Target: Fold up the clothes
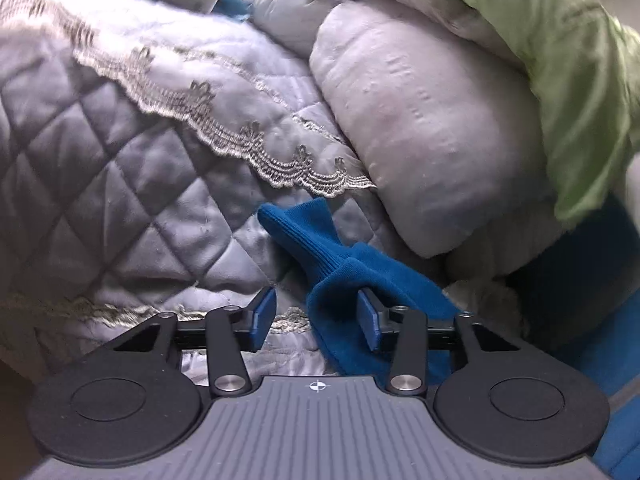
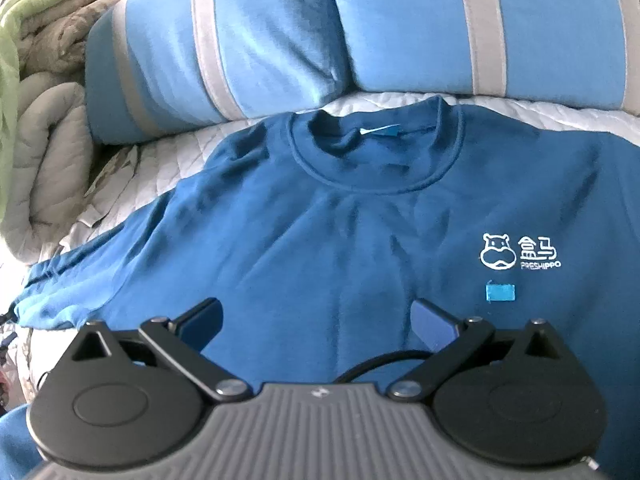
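A dark blue sweatshirt point(image 2: 320, 232) lies face up on the bed, collar toward the pillows, with a white hippo logo point(image 2: 516, 258) on its chest. My right gripper point(image 2: 316, 320) is open and hovers just above its chest, holding nothing. In the left wrist view the sweatshirt's ribbed sleeve cuff point(image 1: 304, 236) lies on the grey quilted bedspread point(image 1: 120, 184). My left gripper point(image 1: 316, 316) is open; the sleeve fabric point(image 1: 340, 308) drapes over its right finger point(image 1: 368, 320) and fills part of the gap between the jaws.
Two blue pillows with grey stripes point(image 2: 260, 40) stand behind the collar. A rolled grey duvet point(image 1: 432, 136) and a green blanket point(image 1: 560, 60) lie to the right of the sleeve; they also show at the left in the right wrist view point(image 2: 40, 80).
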`<state>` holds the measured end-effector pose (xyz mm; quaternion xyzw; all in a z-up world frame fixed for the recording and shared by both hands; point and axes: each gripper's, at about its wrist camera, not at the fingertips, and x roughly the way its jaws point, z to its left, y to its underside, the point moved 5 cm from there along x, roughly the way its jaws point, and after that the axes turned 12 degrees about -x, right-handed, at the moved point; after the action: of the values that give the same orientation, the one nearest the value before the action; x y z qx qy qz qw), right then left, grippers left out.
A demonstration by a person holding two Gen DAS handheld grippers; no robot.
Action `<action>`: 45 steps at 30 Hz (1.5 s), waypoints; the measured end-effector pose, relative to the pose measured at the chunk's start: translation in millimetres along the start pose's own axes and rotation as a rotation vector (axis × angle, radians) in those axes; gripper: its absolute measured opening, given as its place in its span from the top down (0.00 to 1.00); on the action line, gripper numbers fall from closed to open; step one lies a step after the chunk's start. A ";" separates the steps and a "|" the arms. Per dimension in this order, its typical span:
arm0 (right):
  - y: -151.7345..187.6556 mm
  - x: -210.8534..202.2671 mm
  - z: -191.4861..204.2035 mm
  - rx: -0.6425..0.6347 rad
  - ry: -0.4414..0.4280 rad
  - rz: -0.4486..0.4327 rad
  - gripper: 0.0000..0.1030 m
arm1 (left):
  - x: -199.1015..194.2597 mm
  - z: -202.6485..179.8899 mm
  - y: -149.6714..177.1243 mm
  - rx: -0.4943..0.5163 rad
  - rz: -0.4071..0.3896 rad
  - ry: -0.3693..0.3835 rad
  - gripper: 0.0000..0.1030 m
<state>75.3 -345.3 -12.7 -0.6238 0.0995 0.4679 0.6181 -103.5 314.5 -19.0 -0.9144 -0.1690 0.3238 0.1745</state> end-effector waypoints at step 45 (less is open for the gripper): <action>-2.3 -0.8 -2.6 0.021 0.002 -0.014 0.00 | -34.9 -31.6 -13.3 0.296 -0.293 -0.317 0.48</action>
<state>77.6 -347.4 -11.1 -0.6183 0.1006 0.4621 0.6277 -111.1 304.9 28.4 -0.7825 -0.2756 0.4554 0.3230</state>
